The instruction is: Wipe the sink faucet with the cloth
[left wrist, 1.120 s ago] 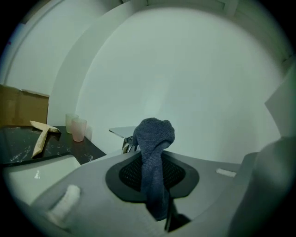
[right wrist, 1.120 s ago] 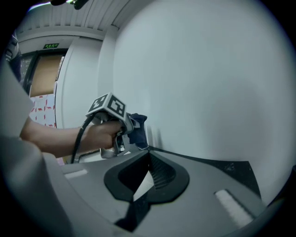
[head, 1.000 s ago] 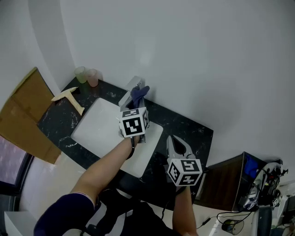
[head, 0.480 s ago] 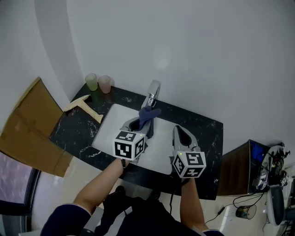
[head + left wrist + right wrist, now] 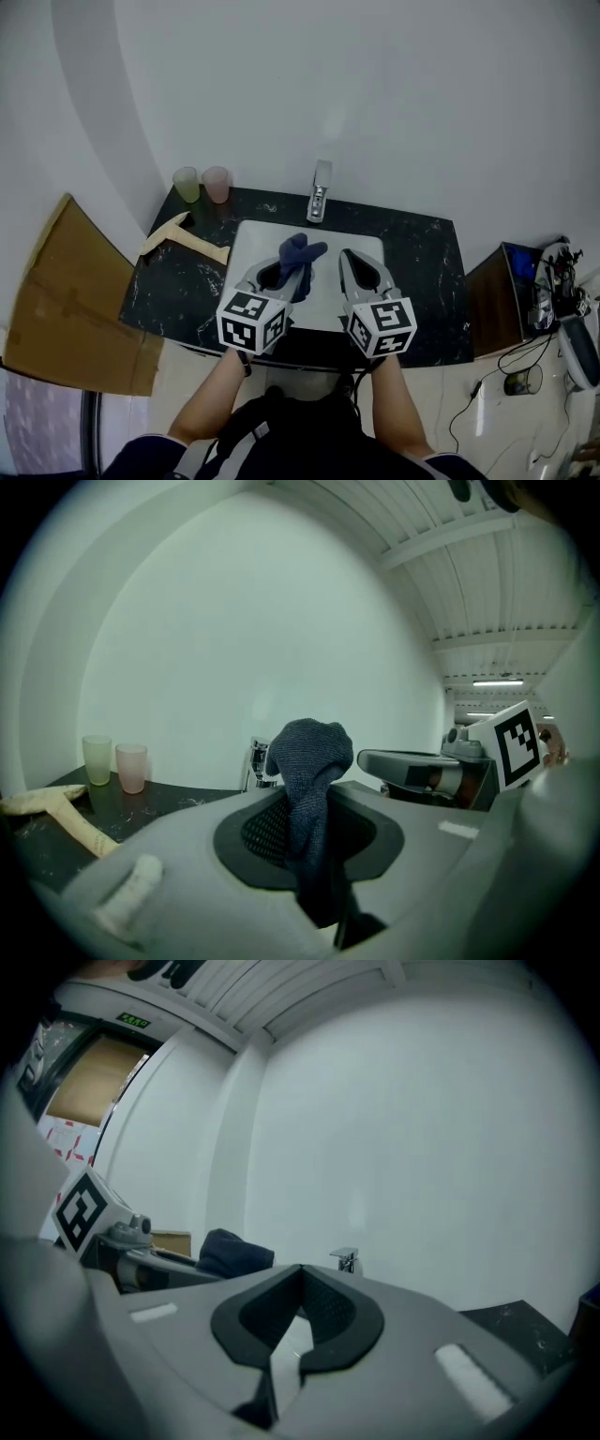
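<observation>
A chrome faucet [image 5: 320, 190] stands at the back of a white sink [image 5: 253, 239] set in a black marble counter [image 5: 422, 272]. My left gripper [image 5: 298, 262] is shut on a dark blue cloth [image 5: 298, 253], held over the sink's near half, well short of the faucet. In the left gripper view the cloth [image 5: 309, 780] stands up between the jaws, with the faucet [image 5: 257, 762] behind it. My right gripper [image 5: 361, 264] hovers beside it over the sink's right side, shut and empty. The right gripper view shows the faucet [image 5: 345, 1260] ahead and the cloth [image 5: 232, 1251] at the left.
Two cups, green [image 5: 187, 183] and pink [image 5: 217, 183], stand at the counter's back left. A wooden tool [image 5: 178, 238] lies on the left counter. Cardboard [image 5: 75, 300] leans on the floor at left. A dark cabinet with cables [image 5: 520, 291] sits at the right.
The left gripper has drawn back from the faucet with the cloth, toward the sink's front. The right gripper has come up beside it. The head view has shifted back and centred.
</observation>
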